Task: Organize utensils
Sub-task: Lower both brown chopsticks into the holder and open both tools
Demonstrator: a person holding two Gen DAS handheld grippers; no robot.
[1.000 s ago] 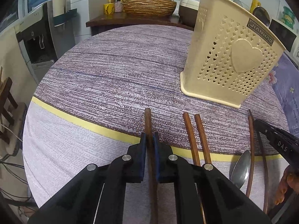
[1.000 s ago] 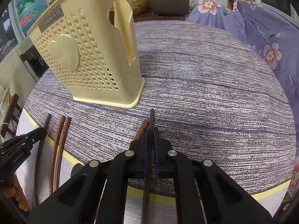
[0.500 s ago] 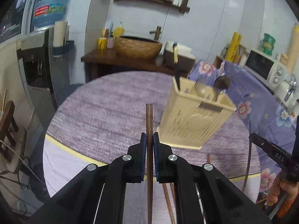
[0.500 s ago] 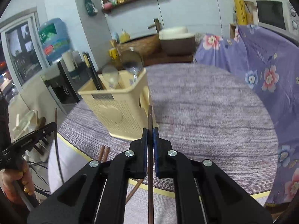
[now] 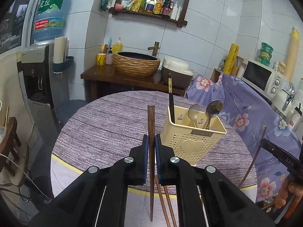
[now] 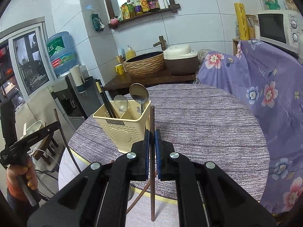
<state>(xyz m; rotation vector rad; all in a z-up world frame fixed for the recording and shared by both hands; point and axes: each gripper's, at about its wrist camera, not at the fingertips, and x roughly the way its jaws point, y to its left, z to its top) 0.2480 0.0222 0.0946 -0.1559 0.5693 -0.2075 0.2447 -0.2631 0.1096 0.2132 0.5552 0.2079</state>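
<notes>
While each tool grips one brown chopstick, left tool (image 5: 151,147) and right tool (image 6: 152,145) both clamped tight above the counter (image 5: 106,124), line each stick over the holder (image 5: 191,141), next to the black chopsticks (image 5: 171,102), and lower it straight in, tip down, before you release.

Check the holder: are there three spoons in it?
No, the holder has only two spoons beside black chopsticks.

Cream holder (image 5: 191,141) holds two spoons (image 5: 213,107) and black chopsticks (image 5: 171,102).
</notes>
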